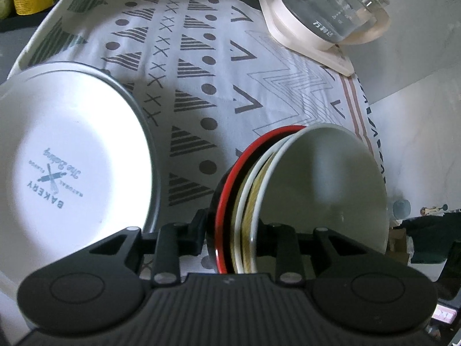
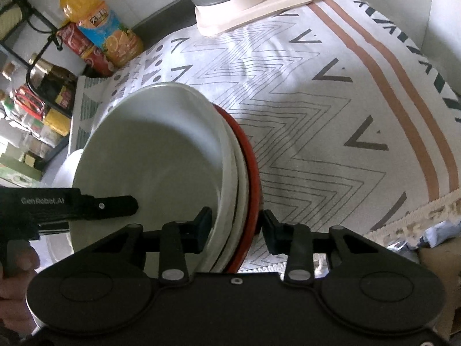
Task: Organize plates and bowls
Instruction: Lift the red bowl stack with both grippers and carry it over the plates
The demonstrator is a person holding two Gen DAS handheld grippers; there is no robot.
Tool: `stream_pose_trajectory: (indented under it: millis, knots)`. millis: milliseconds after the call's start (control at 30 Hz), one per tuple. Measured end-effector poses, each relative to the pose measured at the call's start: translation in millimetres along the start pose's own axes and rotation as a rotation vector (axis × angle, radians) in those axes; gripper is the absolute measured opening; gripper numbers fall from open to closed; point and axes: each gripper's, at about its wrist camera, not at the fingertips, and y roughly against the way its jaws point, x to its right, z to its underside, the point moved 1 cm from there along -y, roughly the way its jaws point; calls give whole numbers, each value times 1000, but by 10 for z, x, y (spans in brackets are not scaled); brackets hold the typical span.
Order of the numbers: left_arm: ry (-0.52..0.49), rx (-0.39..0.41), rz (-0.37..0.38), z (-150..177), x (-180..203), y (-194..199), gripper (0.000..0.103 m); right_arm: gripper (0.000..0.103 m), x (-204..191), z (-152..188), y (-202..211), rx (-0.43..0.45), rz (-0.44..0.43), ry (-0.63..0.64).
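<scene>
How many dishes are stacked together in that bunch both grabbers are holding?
3 that I can tell: a white bowl on the inside, a white dish with a yellowish band in the middle, and a red-rimmed black bowl outermost. More could be hidden between them.

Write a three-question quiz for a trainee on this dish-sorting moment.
1. True or false: the BAKERY plate sits between the fingers of the left tool.
2. Multiple choice: the nested stack of bowls is held on edge. What colour is the rim of its outermost bowl? A blue, B red, C green.
3. Short answer: how many tools clamp the stack?

Key
1. False. The plate lies off to the side, outside the fingers.
2. B.
3. Two. The left tool and the right tool each grip the stack's edge.
</scene>
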Motion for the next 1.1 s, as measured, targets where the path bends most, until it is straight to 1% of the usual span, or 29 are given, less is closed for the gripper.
stream_pose_trajectory:
  millis: [100,300,633,800,967,1100]
  knots:
    - [-7,19,-10,25,9,74,28,36,-30,21,30,11,-16,8]
    - [2,59,-4,59,10,279,28,36,-127,19,146,43,-33,23]
    - [7,129,-24,151,-1,701,28,36,-345,31,398,90,-76,80]
    - [10,163,-36,195,-69,884,28,36,-487,46,505,105,-102,115]
    - [32,181,-53,207,-144,1032,29,36,-628,49,559,118,-119,135]
    - [41,195,-45,157,-247,1169,29,36,-760,24,560,120,-132,140]
